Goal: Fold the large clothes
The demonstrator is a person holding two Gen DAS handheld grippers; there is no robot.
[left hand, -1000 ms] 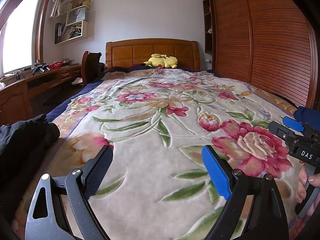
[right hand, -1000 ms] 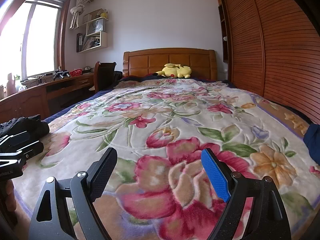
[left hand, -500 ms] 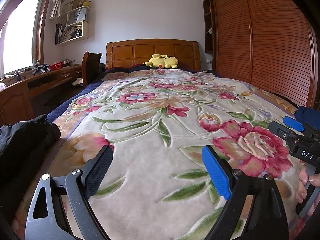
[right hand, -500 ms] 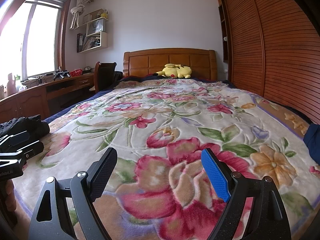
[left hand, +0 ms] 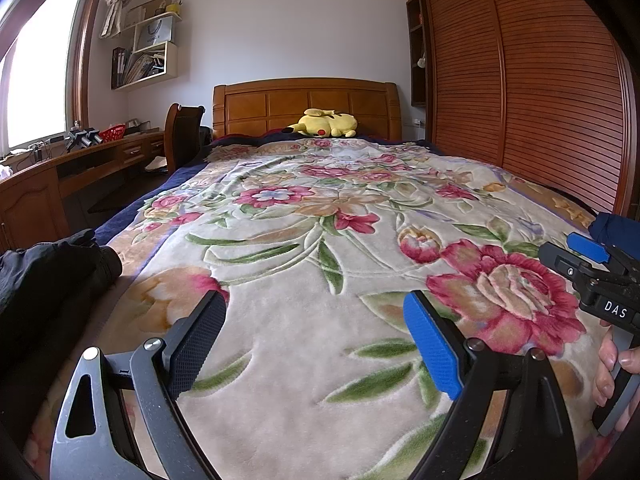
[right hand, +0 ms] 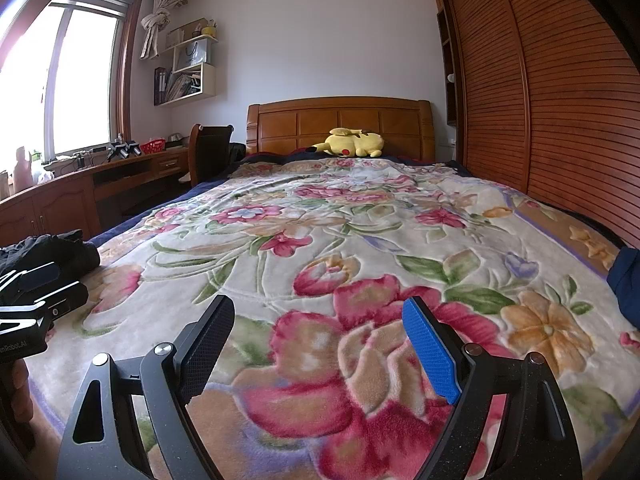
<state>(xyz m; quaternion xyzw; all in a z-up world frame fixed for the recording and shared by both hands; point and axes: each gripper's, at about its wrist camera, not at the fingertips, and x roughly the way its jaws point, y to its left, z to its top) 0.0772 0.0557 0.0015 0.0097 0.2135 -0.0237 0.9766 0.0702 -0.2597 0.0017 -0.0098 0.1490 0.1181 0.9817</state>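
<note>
A crumpled black garment (left hand: 48,276) lies at the left edge of the bed; it also shows in the right wrist view (right hand: 44,250). A dark blue garment (left hand: 618,228) lies at the bed's right edge, also in the right wrist view (right hand: 628,280). My left gripper (left hand: 316,332) is open and empty, low over the floral blanket (left hand: 320,240). My right gripper (right hand: 320,332) is open and empty over the same blanket (right hand: 360,240). Each gripper shows at the side of the other's view: the right (left hand: 588,264), the left (right hand: 44,284).
A yellow plush toy (left hand: 324,123) lies by the wooden headboard (left hand: 304,104). A slatted wardrobe (left hand: 540,92) runs along the right. A desk (left hand: 60,180) and a chair (left hand: 182,136) stand to the left under the window.
</note>
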